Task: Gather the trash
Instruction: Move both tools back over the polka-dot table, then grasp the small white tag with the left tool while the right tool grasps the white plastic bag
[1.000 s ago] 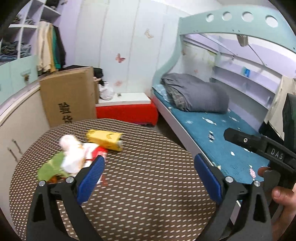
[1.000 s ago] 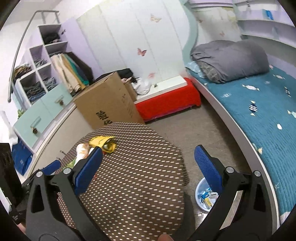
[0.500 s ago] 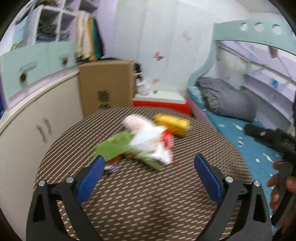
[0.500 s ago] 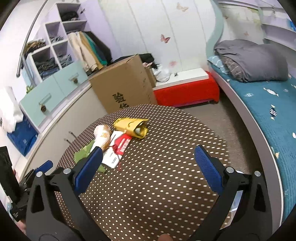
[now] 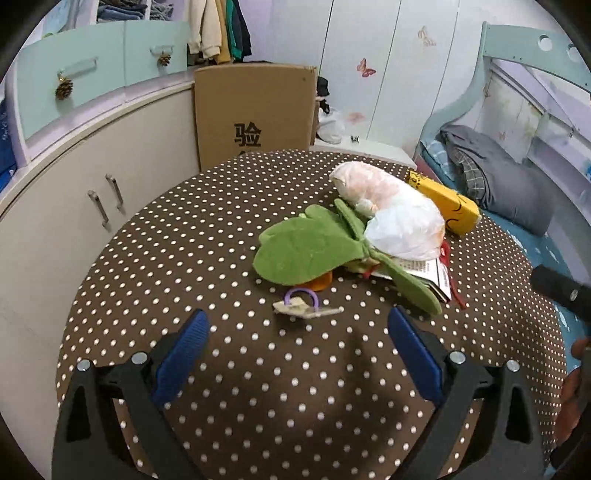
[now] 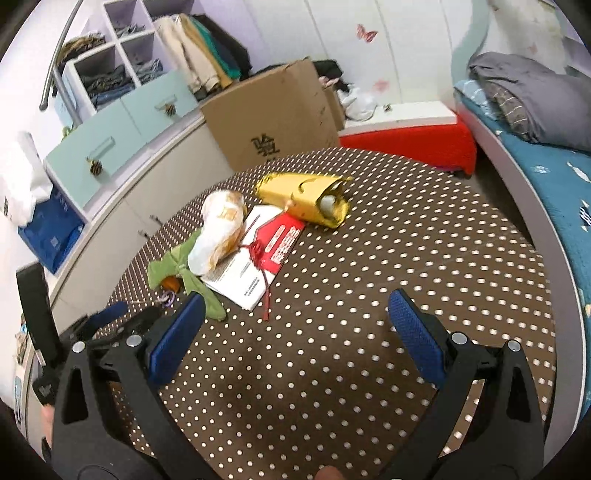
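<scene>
Both the left claw (image 5: 297, 345) and right claw (image 6: 295, 332) gape wide, empty, above the dotted table (image 5: 184, 236).

Both wrist cameras look down across the round polka-dot table (image 5: 192, 236). The left sits nearer the trash pile (image 5: 354, 236). Both share the pile and cardboard box (image 6: 273, 118).

left gripper (image 5: 297, 345): fingers apart, empty | paper scrap (image 5: 304, 309) just ahead | table (image 5: 184, 229)

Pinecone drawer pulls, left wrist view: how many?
2. One pinecone hangs on the left mint drawer front, the other pinecone on the drawer to its right, near the hanging clothes. More may sit outside the frame.
</scene>
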{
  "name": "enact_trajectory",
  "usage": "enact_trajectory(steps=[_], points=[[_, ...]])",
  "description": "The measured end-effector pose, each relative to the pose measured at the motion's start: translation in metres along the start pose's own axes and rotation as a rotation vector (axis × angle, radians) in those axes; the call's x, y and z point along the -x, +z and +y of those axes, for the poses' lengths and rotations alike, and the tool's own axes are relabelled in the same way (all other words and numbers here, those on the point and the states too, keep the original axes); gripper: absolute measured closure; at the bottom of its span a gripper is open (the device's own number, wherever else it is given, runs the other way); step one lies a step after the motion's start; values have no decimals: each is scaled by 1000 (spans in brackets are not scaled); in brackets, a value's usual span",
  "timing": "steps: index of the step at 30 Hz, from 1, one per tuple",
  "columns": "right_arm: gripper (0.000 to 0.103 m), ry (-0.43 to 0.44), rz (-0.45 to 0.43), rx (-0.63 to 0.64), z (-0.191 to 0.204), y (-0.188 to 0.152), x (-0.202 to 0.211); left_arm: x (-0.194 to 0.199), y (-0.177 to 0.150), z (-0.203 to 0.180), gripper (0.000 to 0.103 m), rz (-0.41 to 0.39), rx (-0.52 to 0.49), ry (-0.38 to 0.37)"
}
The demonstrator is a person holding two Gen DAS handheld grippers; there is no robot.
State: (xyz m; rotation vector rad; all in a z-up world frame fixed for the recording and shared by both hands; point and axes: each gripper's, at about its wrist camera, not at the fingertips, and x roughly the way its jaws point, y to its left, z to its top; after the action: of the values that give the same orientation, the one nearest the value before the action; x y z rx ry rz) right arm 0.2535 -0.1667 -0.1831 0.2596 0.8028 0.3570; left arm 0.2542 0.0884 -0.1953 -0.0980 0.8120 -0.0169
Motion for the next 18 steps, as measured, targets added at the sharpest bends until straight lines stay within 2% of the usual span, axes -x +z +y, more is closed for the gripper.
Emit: enact_trajectory(steps=[2, 4, 5, 6, 7, 8, 9, 11, 12, 18], points=[[6, 3, 15, 12, 2, 1, -8, -4, 6, -1, 10, -4, -12, 7], [6, 14, 29, 17, 4, 2, -15, -9, 7, -5, 28, 11, -34, 9], [6, 23, 36, 19, 6, 3, -17, -15, 8, -5, 33, 39, -34, -6], [6, 27, 38, 22, 8, 5, -19, -19, 9, -4, 41, 62, -28, -25], [6, 29, 39, 31, 11, 6, -20, -22, 10, -3, 44, 74, -24, -36], [6, 29, 38, 37, 12, 8, -21, -22, 11, -3, 52, 66, -26, -41], [6, 34, 39, 41, 14, 9, -22, -23, 12, -2, 65, 68, -31, -52], [6, 38, 40, 45, 16, 11, -24, -24, 12, -1, 81, 70, -27, -61], [6, 36, 41, 50, 17, 12, -26, -25, 12, 0, 84, 76, -28, -81], [6, 31, 49, 70, 28, 21, -36, -13, 2, 2, 84, 57, -43, -115]])
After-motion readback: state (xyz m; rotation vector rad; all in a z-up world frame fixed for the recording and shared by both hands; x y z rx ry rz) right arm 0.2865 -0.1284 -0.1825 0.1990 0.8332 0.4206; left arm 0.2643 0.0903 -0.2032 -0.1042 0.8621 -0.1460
